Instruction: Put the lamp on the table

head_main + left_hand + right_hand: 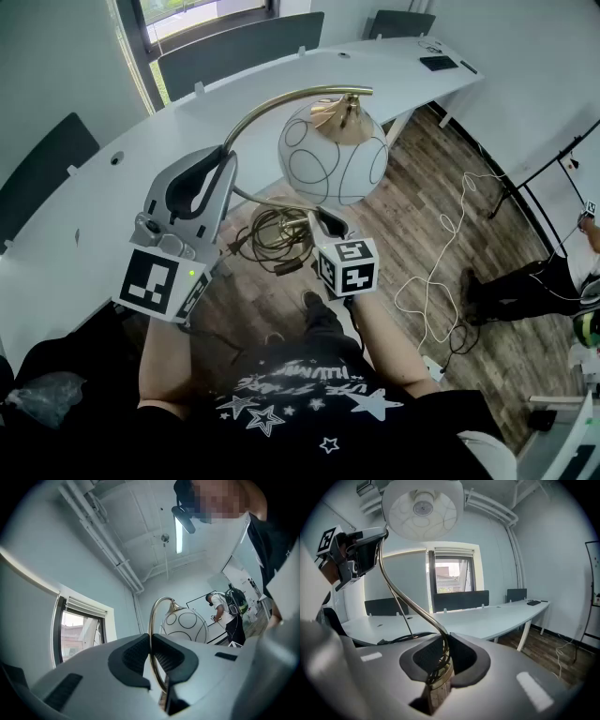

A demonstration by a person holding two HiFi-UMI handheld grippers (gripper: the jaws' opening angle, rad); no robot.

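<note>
Holding, far left: your left hand-held gripper [208, 176] [151, 654] is closed narrow on the lamp's brass arm [281, 99] [152, 620], and the thin tube is pinched between the dark pads just below the point where the curve rises.
Desk: the long white curved desk [89, 220] [487, 620] runs behind and to the left of your grippers, with dark chairs [239, 47] along its far side and a window [197, 13] [450, 576] beyond them.
Lamp: the lamp [319, 141] hangs in the air between your two grippers, beside the desk's near edge and not resting on it.
Shade: the white globe shade [333, 155] [185, 627] [423, 508], marked with thin dark rings, hangs from the end of the brass arm, above and just left of your right gripper in the head view.
Cord: a dark cord [272, 234] dangles in loose coils under the arm, between the two grippers.
Right hand-held gripper: your right hand-held gripper [324, 223] [443, 657] is clamped on the lower end of the brass arm, with a ribbed brass piece and strands of cord between its pads.
Floor: a wooden floor [422, 202] lies below, with a white cable [441, 253] trailing across it.
Far right: a person [534, 281] [227, 611] stands well apart from you.
</note>
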